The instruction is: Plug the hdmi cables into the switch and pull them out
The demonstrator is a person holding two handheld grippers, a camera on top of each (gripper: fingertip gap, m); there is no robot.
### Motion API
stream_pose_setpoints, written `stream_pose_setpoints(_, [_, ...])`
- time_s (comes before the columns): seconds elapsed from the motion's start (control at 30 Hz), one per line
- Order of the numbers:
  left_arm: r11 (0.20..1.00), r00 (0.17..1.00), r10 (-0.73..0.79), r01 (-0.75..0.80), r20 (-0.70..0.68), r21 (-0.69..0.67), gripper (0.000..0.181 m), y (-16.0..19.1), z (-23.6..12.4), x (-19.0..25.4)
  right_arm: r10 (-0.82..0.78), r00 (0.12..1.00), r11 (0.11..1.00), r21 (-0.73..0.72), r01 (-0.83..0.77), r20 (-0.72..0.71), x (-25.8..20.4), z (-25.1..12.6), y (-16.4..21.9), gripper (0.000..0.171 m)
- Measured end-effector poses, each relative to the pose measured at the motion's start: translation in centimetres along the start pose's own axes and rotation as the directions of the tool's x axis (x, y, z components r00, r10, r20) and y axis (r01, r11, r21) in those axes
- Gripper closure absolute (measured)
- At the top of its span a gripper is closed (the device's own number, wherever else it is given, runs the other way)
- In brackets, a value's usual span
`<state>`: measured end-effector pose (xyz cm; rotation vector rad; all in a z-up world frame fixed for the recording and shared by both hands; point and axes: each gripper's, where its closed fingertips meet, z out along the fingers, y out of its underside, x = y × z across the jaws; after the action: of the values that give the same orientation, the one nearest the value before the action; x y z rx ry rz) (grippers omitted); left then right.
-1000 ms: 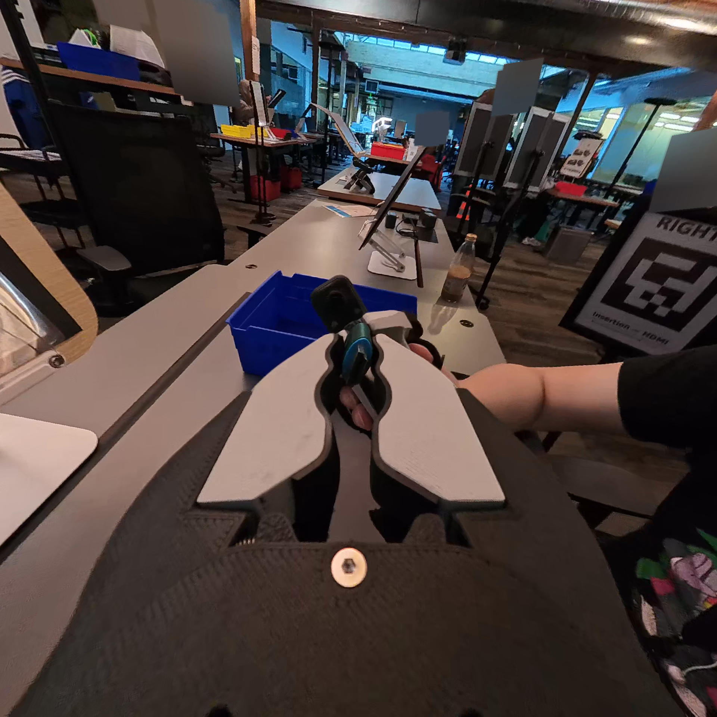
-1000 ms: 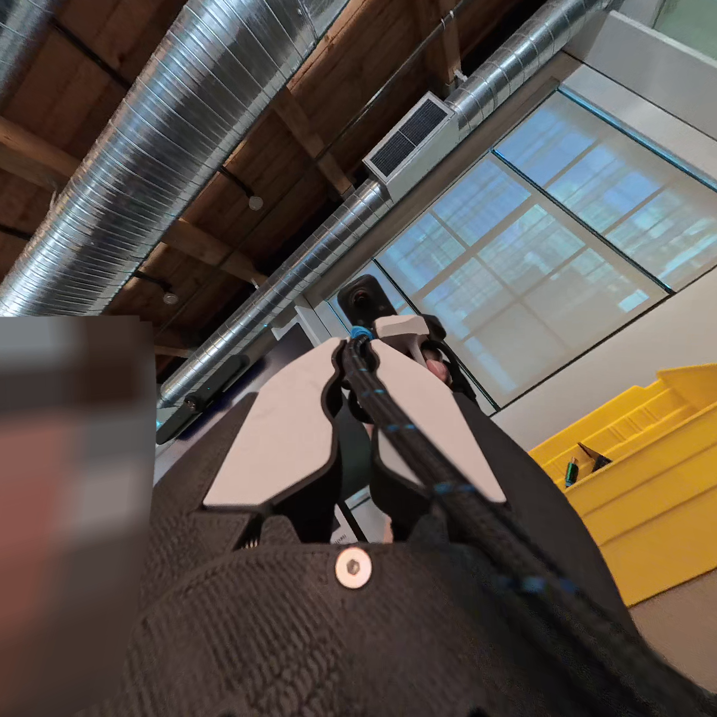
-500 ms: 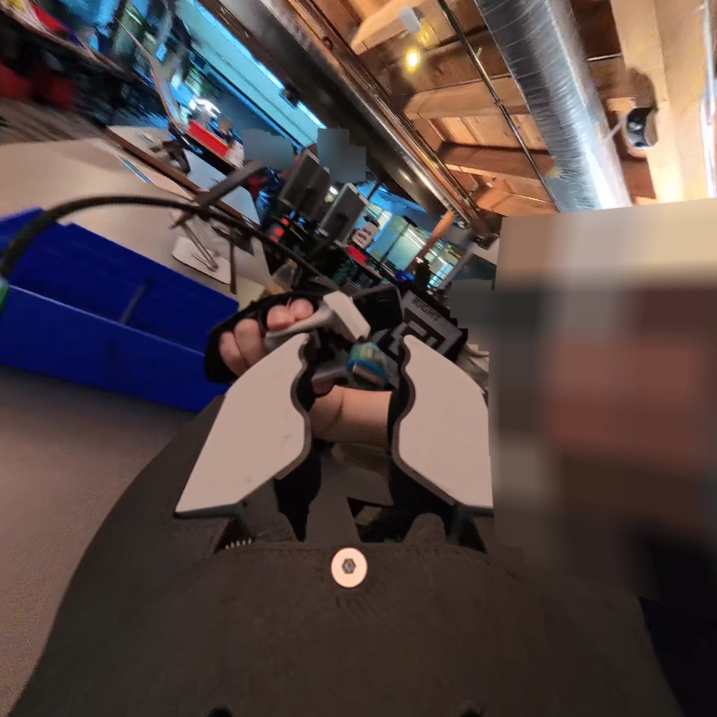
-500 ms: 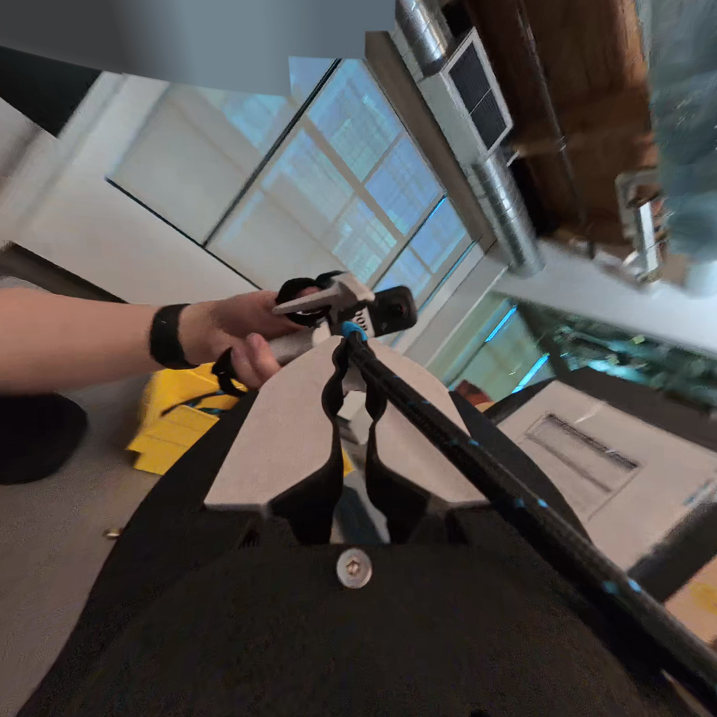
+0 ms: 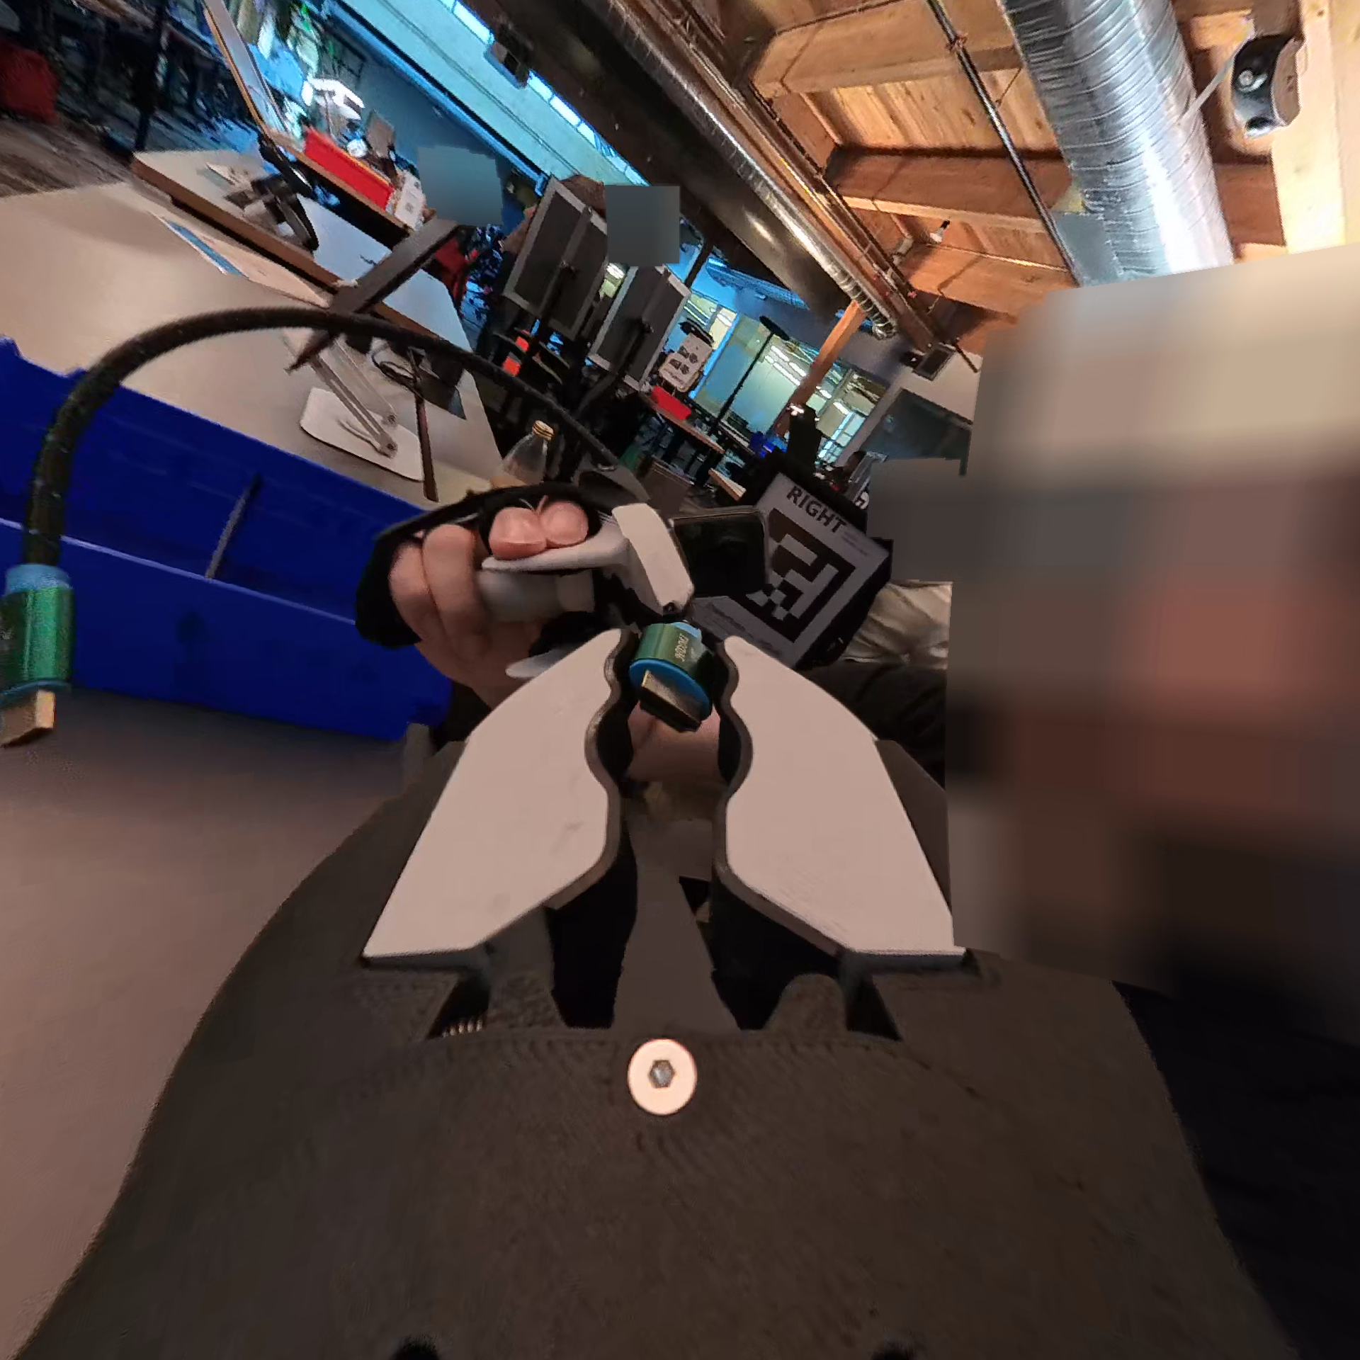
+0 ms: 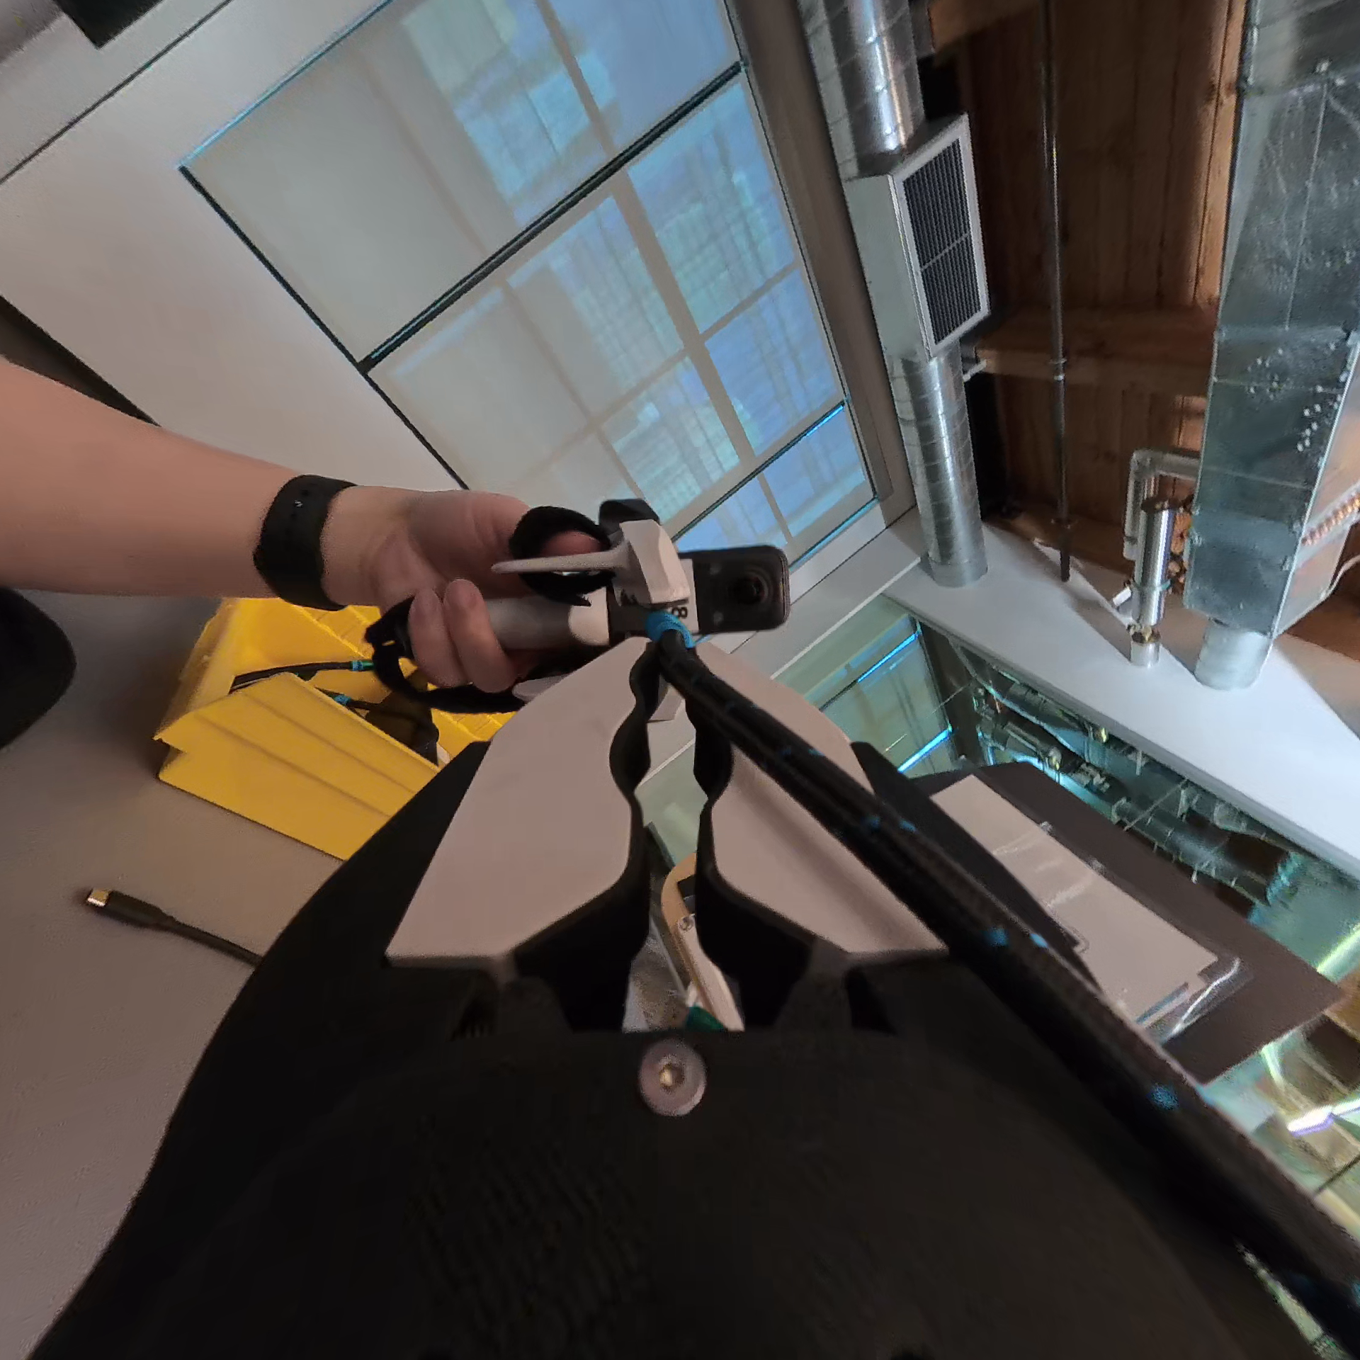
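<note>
In the left wrist view my left gripper point(image 5: 671, 651) is closed around a green and blue HDMI plug point(image 5: 666, 681). Its gold connector points back at the camera. A hand holds my right gripper just behind the plug, facing mine. In the right wrist view my right gripper point(image 6: 666, 644) is shut on the black braided HDMI cable point(image 6: 846, 809) at its blue collar. The cable runs back over the right finger. A second green plug point(image 5: 33, 647) hangs at the left on an arching cable point(image 5: 221, 320). The switch is not in view.
A blue bin point(image 5: 221, 589) stands on the grey table point(image 5: 147, 846), with a bottle point(image 5: 526, 456) and a tablet stand point(image 5: 353, 427) behind it. In the right wrist view a yellow bin point(image 6: 294, 736) holds cables. A thin loose cable point(image 6: 162, 923) lies on the table.
Both grippers have swung round to face each other. My left fingers opened wide, then closed in on the plug, which now points at the camera. The right stays shut on the cable.
</note>
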<state>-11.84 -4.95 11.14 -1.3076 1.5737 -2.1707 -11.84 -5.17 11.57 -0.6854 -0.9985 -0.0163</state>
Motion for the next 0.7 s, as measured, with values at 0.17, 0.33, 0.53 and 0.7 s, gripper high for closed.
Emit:
stream_pose_setpoints(0.17, [0.993,0.989,0.119,-0.119,0.084,-0.001,0.164,-0.3,0.0,-0.8,0.172,0.985,0.985,-0.025,-0.172,-0.019,0.6,0.3,0.8,0.162])
stream_pose_setpoints(0.33, [0.962,0.945,0.273,-0.272,0.180,-0.030,0.164,-0.7,-0.2,-0.9,0.373,0.928,0.926,-0.057,-0.373,-0.009,0.9,0.7,1.4,0.161])
stream_pose_setpoints(0.53, [0.924,0.893,0.383,-0.371,0.237,-0.097,0.164,-0.4,-0.2,-1.0,0.522,0.851,0.853,-0.038,-0.521,0.049,0.7,0.9,1.0,0.164])
stream_pose_setpoints(0.7, [0.915,0.873,0.403,-0.383,0.273,-0.125,0.164,-0.3,-0.3,-1.5,0.551,0.833,0.833,-0.086,-0.546,0.053,0.7,0.9,1.6,0.164])
